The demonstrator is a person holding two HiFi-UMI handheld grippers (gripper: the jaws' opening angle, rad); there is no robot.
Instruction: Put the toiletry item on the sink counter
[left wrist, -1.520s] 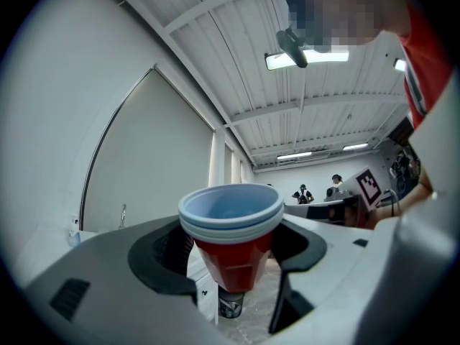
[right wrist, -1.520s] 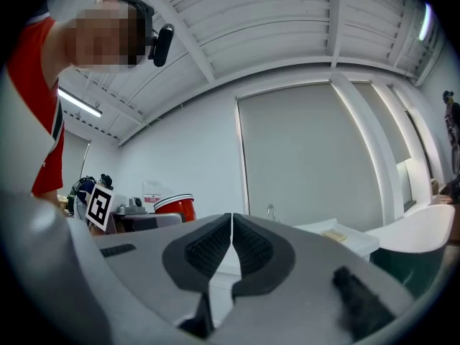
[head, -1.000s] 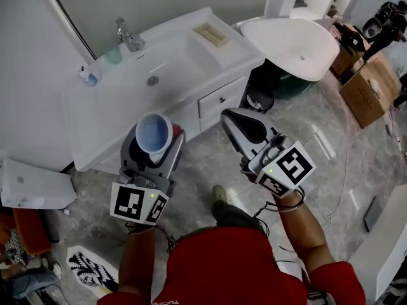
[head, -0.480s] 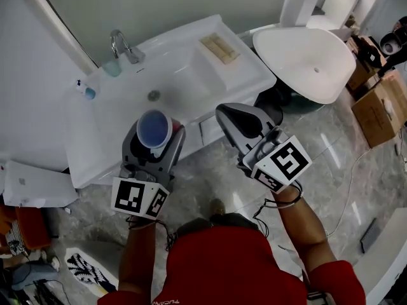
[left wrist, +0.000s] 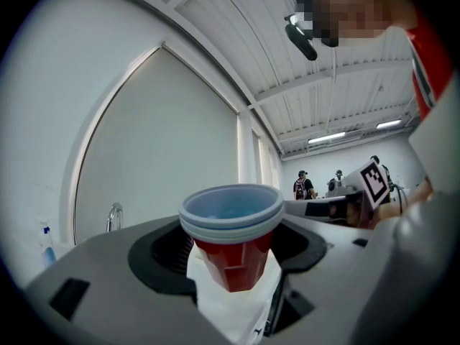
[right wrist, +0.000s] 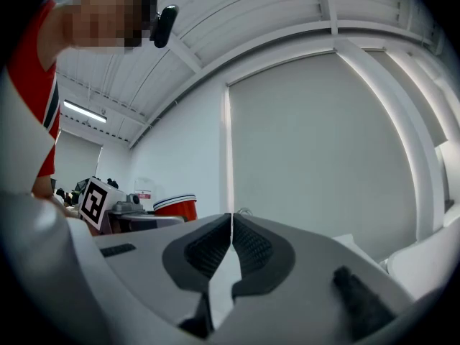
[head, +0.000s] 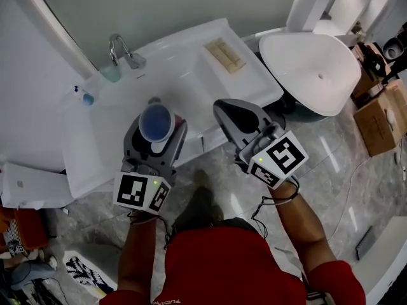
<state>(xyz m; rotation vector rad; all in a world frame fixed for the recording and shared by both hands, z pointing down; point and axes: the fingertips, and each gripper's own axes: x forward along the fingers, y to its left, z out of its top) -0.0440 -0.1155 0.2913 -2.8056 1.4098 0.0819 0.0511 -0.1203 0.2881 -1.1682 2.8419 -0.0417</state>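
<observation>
**Landmark:** white sink counter point(head: 191, 65), a long vanity top with a sunken basin point(head: 173, 81), seen from above in the head view.

1. **Left gripper** point(head: 159, 126): a grey two-jaw tool held level in front of the sink counter, its tip over the counter's front edge. The jaws stand wide apart and pinch the task's thing from both sides.
2. **Red plastic cup with a white rim and pale blue inside** point(left wrist: 231, 236): upright between the left gripper's pads. It is carried in the air and not set down on the sink counter. In the head view its mouth overlaps the front lip of the basin.
3. **Right gripper** point(right wrist: 231, 225): jaws pressed together with nothing between them. It is held in front of the sink counter's right half, beside the left gripper but apart from it.
4. **Chrome tap** point(head: 122, 48): at the sink counter's back edge, behind the basin.
5. **Translucent teal tumbler** point(head: 109, 74): on the sink counter, just left of the tap.
6. **Small white bottle with a blue part** point(head: 82, 96): on the sink counter's left end.
7. **Beige ribbed tray** point(head: 224, 54): on the flat right part of the sink counter.
8. **White rounded tub** point(head: 311, 59): on the floor just right of the sink counter.
9. **Brown cardboard box** point(head: 381, 122): on the floor well right of the sink counter, beyond the tub.
</observation>
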